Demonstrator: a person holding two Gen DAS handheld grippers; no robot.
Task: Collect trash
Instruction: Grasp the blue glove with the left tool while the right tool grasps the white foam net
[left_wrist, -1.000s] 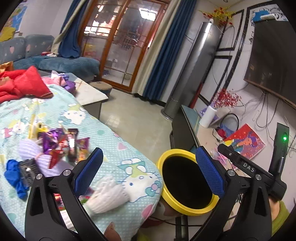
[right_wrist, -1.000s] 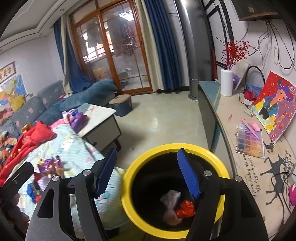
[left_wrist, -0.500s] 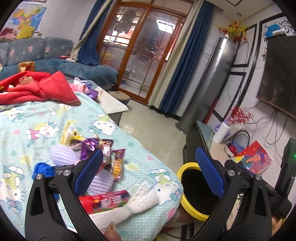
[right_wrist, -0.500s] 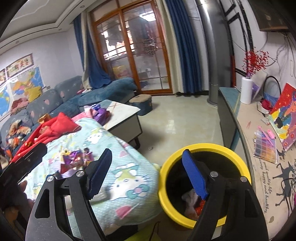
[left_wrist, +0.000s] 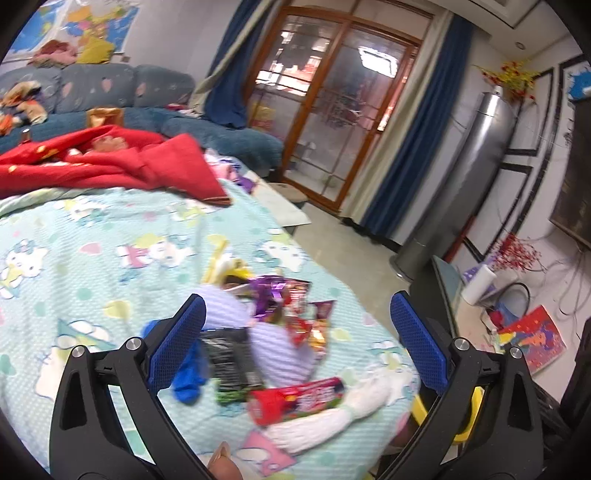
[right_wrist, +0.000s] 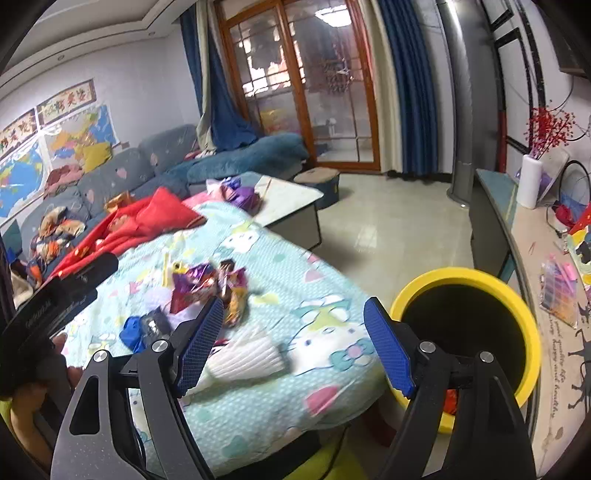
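Note:
A pile of trash lies on the Hello Kitty cloth (left_wrist: 92, 258): a red wrapper (left_wrist: 295, 400), a black packet (left_wrist: 232, 363), a blue scrap (left_wrist: 186, 380), white foam netting (left_wrist: 332, 417) and purple and red wrappers (left_wrist: 288, 302). My left gripper (left_wrist: 295, 341) is open and empty above the pile. My right gripper (right_wrist: 291, 345) is open and empty, over the cloth's edge beside the yellow bin (right_wrist: 517, 314). The foam netting (right_wrist: 247, 356) and the wrappers (right_wrist: 210, 288) show in the right wrist view.
A red blanket (left_wrist: 110, 166) lies at the far end of the cloth. A low table (right_wrist: 291, 203) stands behind it. A sideboard (right_wrist: 535, 266) with craft items runs along the right wall. The bin's rim (left_wrist: 469, 421) shows by my left gripper's right finger.
Both grippers have swung left, away from the bin and toward the trash pile. The bin has slid to the right edge of both views. Both stay open.

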